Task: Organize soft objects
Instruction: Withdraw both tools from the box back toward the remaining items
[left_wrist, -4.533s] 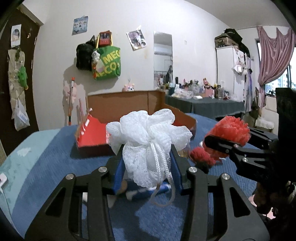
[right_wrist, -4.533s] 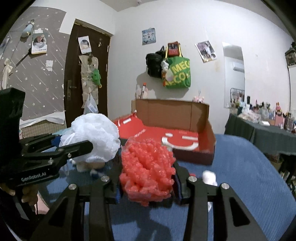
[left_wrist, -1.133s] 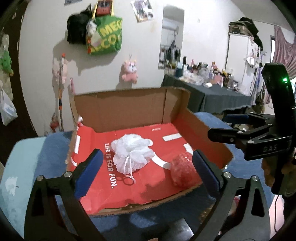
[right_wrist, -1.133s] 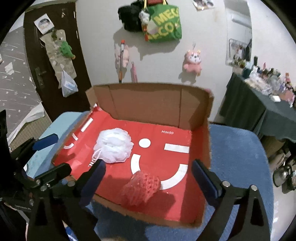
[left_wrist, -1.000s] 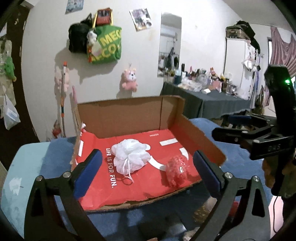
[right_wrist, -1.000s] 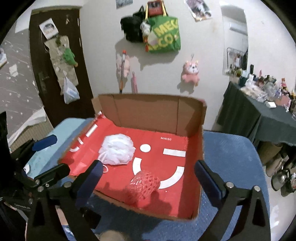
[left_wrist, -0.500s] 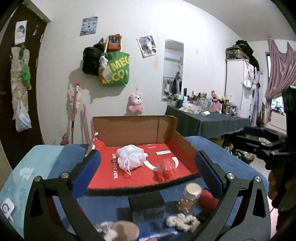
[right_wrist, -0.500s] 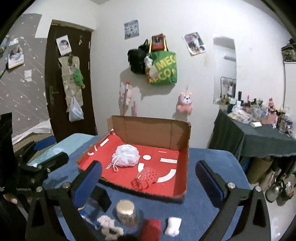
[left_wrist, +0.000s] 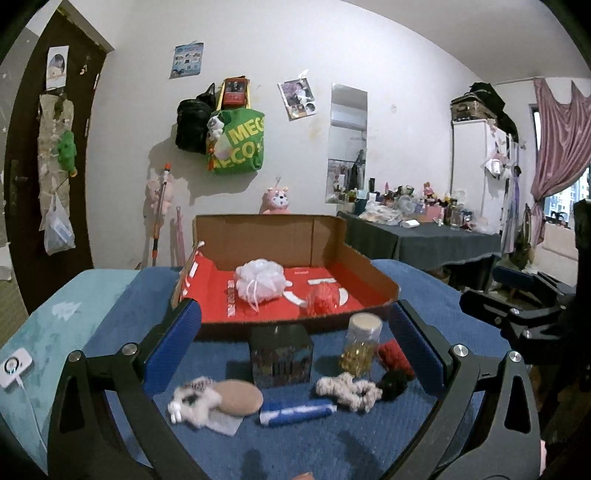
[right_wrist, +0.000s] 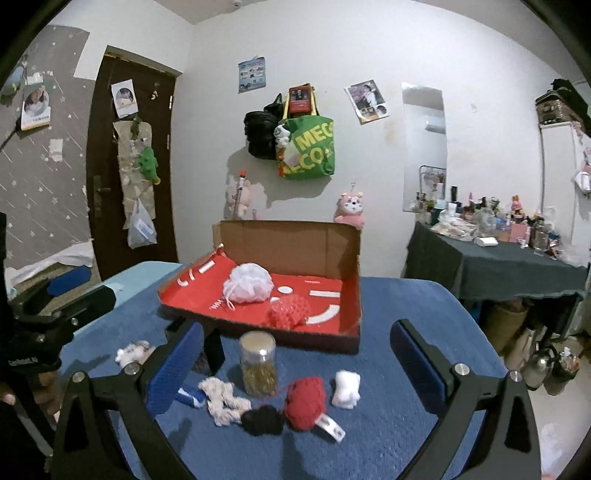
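A white mesh puff (left_wrist: 260, 282) (right_wrist: 248, 283) and a red mesh puff (left_wrist: 322, 300) (right_wrist: 289, 312) lie in the red-lined cardboard box (left_wrist: 373, 275) (right_wrist: 266, 332). In front of it, on the blue cloth, lie a cream scrunchie (left_wrist: 347, 386) (right_wrist: 223, 400), a black scrunchie (left_wrist: 395, 380) (right_wrist: 263, 419), a red yarn ball (left_wrist: 395, 356) (right_wrist: 306, 402), a small white plush (right_wrist: 345, 384) and a fluffy white piece (left_wrist: 192, 400). My left gripper (left_wrist: 295, 332) and right gripper (right_wrist: 299, 343) hover open and empty over these items.
A glass jar (left_wrist: 362, 343) (right_wrist: 258, 363) of gold bits, a dark box (left_wrist: 280, 356), a tan pad (left_wrist: 236, 397) and a blue roll (left_wrist: 295, 411) stand among the soft items. A cluttered dark table (right_wrist: 517, 266) stands to the right. A door (right_wrist: 122, 177) is at the left.
Both grippers let go of the white and red puffs, which now lie in the box, then pulled back and lower, bringing the items on the cloth into view.
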